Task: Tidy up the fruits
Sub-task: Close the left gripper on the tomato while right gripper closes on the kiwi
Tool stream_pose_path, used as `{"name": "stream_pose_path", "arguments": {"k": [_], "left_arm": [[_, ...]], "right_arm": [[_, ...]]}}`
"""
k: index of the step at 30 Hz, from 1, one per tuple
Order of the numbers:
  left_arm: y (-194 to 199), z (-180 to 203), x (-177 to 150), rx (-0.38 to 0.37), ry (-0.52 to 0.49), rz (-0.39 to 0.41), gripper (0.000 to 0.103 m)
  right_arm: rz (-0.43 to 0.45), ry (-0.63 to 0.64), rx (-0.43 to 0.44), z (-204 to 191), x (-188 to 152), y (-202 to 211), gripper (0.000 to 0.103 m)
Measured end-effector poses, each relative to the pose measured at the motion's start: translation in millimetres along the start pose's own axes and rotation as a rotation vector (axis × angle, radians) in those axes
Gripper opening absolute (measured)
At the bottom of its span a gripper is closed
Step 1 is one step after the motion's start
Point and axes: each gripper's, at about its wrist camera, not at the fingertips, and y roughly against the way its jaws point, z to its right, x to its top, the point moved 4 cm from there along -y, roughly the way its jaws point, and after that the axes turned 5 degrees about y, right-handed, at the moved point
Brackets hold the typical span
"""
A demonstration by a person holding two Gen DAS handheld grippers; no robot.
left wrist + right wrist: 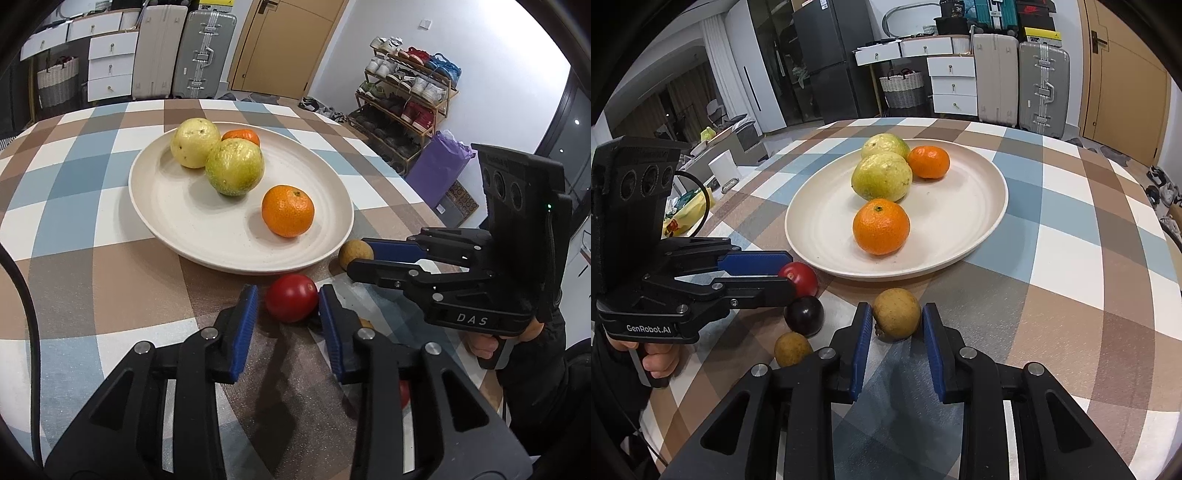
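A cream plate (177, 206) (964, 221) holds two yellow-green guavas (235, 167) (881, 176) and two oranges (287, 211) (881, 226). My left gripper (288, 299) (792, 275) is open with a red tomato (291, 297) (801, 278) between its fingertips, on the table just in front of the plate. My right gripper (895, 317) (356, 254) is open around a small brown fruit (897, 313) (355, 253) near the plate's rim. A dark plum (804, 315) and another small brown fruit (792, 349) lie beside them.
The round table has a checked cloth (92, 258) (1071, 258). A second red fruit (404, 393) peeks out behind my left fingers. Suitcases (184, 48), drawers and a shoe rack (406, 96) stand beyond the table.
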Motion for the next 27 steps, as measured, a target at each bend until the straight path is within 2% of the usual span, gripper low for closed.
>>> {"name": "stream_pose_path", "arguments": {"k": [11,14,16,25,27], "left_arm": [[12.0,13.2,1.6,-0.033,-0.054,0.044,0.022],[19.2,16.0,2.7,-0.040,-0.063,0.066,0.014],[21.2,17.5,3.0,-0.049,-0.068,0.064,0.014],[18.1,12.2,1.0,0.019,-0.068,0.051,0.015],[17.4,9.6,1.5,0.045,-0.067,0.054,0.020]], "right_arm": [[0.044,0.037,0.010,-7.8,2.6,8.6,0.027],[0.060,0.036,0.018,-7.9,4.1,12.1,0.027],[0.081,0.037,0.023,-8.0,5.7,15.2,0.027],[0.067,0.044,0.013,-9.8,5.0,12.7,0.027],[0.066,0.040,0.012,-8.8,5.0,12.9,0.027]]}}
